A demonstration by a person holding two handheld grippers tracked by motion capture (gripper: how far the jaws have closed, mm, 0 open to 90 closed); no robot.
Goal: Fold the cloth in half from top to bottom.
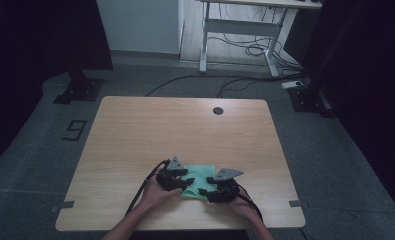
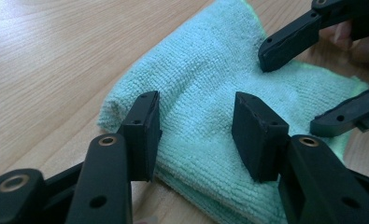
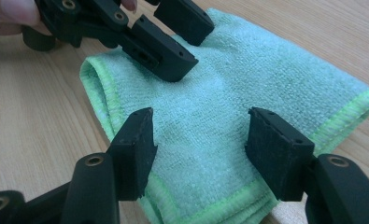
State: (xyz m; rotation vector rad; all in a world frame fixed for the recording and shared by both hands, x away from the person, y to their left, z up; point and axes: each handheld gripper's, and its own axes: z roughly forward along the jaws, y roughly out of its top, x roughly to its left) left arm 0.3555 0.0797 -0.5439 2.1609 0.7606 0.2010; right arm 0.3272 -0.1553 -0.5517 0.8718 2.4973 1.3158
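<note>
Cloth: we see a folded green cloth [image 1: 199, 179] lying flat on the near middle of the counter [image 1: 150, 130], between the two grippers; its layers are stacked, with a brighter green hem along the edges.
Left gripper: the left gripper [image 2: 196, 128] hangs over the cloth with its jaws apart; the pile shows bare between the pads, so we read it as open and gripping nothing; whether the pad tips rest on the fabric we cannot tell.
Right gripper: the right gripper [image 3: 198, 149] is likewise spread, straddling a hemmed edge of the cloth; nothing is pinched between its pads.
Hands: both of the person's hands come in from the near edge of the counter, each on its own side of the cloth.
Step in hand: we judge that a fold lies complete and both grippers stand released over it; the work appears to be between folds.
Next move: we judge that each gripper must find a fresh edge or corner, close on all the layers there, and lift together so the stack does not slide apart.
Long axis: in the high view the cloth is a rough rectangle, slightly longer left to right; the folded, rounded edge faces the left gripper.
</note>
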